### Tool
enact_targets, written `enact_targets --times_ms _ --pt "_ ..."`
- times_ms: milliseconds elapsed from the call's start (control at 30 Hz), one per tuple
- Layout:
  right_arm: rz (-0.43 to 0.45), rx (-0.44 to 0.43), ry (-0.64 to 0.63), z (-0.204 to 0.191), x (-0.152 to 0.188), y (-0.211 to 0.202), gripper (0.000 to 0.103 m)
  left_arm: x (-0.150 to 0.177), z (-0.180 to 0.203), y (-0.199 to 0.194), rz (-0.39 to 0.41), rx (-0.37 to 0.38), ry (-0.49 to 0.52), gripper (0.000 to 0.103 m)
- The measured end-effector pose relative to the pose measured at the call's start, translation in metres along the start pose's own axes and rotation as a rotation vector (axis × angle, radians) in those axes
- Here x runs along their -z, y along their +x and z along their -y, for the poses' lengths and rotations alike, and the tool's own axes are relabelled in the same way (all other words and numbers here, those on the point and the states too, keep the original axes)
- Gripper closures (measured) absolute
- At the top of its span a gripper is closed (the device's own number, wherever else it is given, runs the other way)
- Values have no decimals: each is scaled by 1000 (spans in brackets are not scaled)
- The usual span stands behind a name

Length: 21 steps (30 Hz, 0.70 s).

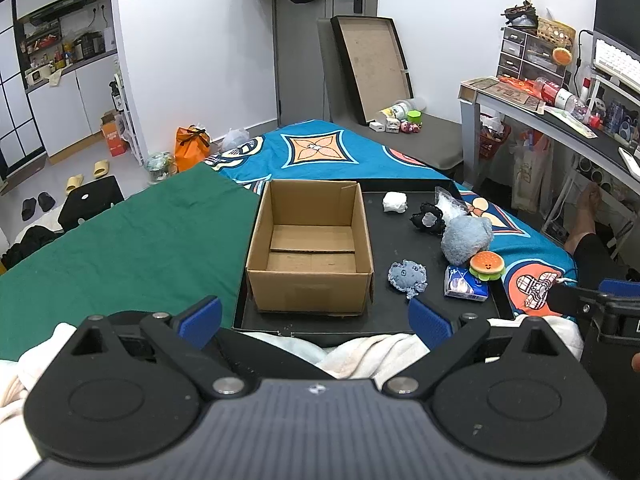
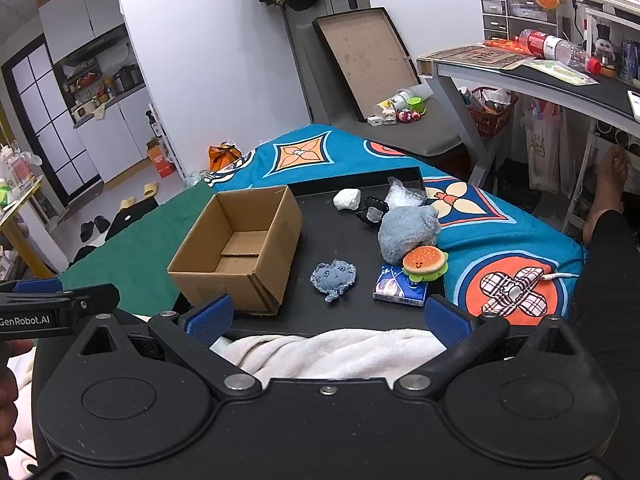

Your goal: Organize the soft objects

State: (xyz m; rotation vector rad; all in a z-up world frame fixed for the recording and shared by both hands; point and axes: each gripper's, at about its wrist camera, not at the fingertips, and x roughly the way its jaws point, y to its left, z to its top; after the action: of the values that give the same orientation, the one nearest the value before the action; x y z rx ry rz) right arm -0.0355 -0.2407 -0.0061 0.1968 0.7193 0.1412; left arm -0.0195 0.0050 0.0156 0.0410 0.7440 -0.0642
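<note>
Hovering with fingers apart, left tool and right tool hold nothing; cardboard box sits empty, soft toys all waiting beside it on the black tray.

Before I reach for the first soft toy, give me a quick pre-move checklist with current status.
1. Cardboard box upright, open, empty: ok.
2. Left gripper open, holding nothing: ok.
3. Right gripper open, holding nothing: ok.
4. Flat blue plush lies apart from its neighbours, free to grasp: ok.
5. Burger plush clear: not ok, it rests against the grey plush and overlaps the tissue pack.
6. Black tray sitting stably on the bed: cannot tell.
</note>
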Motion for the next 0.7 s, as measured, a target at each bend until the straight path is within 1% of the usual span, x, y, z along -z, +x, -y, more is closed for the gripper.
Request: enact_targets --times_ms 700 --pt "1 3 -7 -3 -3 3 0 -2 -9 2 1 3 -22 4"
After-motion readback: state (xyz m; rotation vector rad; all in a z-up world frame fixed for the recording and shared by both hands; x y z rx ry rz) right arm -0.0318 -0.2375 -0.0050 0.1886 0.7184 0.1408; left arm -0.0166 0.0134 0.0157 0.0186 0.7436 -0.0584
